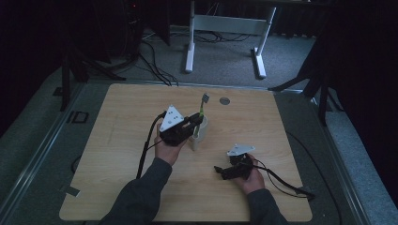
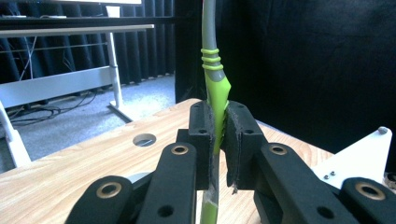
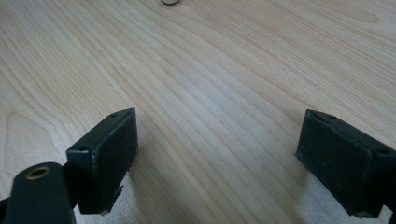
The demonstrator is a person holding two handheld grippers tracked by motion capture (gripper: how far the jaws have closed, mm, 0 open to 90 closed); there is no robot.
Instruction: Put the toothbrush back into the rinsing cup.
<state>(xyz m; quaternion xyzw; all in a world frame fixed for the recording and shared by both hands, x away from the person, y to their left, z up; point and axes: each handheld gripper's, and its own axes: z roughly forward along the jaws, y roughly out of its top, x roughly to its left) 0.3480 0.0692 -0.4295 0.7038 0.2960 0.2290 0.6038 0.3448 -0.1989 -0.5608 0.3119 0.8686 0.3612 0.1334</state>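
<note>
High view: the scene is dim. A toothbrush (image 1: pixel 202 108) stands upright in a white cup (image 1: pixel 201 133) near the middle of the table (image 1: pixel 117 140); its lower handle is hidden by the cup and by the left gripper (image 1: pixel 196 121), which reaches in from the left at the cup's rim. Here the jaws are too dark and small to judge. The right gripper (image 1: pixel 220 170) lies low near the table's front right, well apart from the cup, pointing left; its jaw gap is also hard to read. A small round hole (image 1: pixel 224 101) sits in the tabletop behind the cup.

Left gripper view: the left gripper (image 2: pixel 218 135) is clamped on the toothbrush (image 2: pixel 215 88), both pads pressed against the green handle. The brush head is cut off at the top edge, and the cup is hidden below the jaws.

Right gripper view: the right gripper (image 3: pixel 217 151) is spread wide, with nothing between its pads, over bare wood. A pale round object at the top edge is cut off and cannot be identified.
</note>
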